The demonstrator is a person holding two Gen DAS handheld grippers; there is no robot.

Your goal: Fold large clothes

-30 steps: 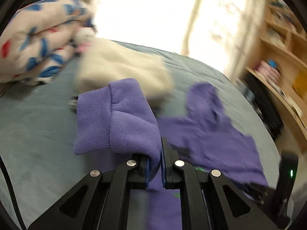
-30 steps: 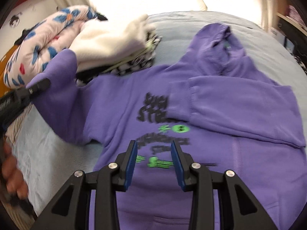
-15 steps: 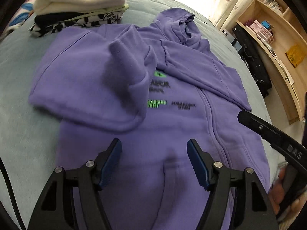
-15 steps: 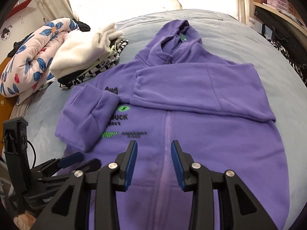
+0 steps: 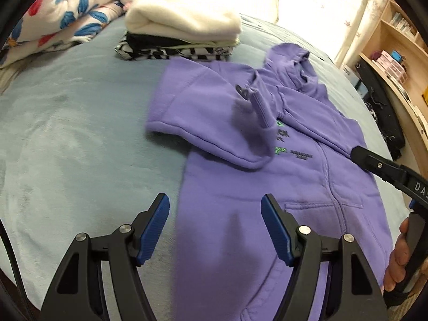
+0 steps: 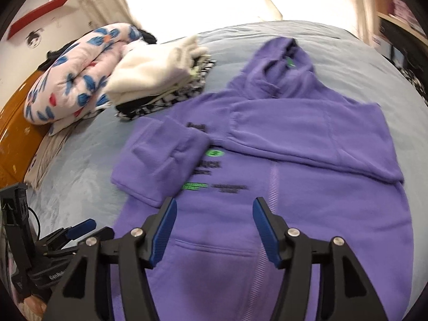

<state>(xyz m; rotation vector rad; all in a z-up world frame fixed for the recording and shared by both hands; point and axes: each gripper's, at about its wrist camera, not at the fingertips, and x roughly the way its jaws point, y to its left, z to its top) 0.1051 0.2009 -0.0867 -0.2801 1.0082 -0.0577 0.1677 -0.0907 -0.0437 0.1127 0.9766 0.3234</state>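
Left wrist view: one purple hoodie [image 5: 267, 200] laid front-up on grey-blue bed [image 5: 80, 147], both sleeves folded across chest; green and black print blurred, unreadable. One pile of folded clothes [image 5: 182, 34] seen beyond. Left gripper [image 5: 215, 230] released, nothing between jaws. "DAS" read on right gripper's side.

Right wrist view: same hoodie spread, hood far. Right gripper [image 6: 214, 230] just opened wider, jaws empty above hem.

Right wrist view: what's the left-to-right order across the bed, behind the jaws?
Floral quilt → stack of folded clothes with the cream one on top → left sleeve folded over the chest → green logo print → right sleeve folded across.
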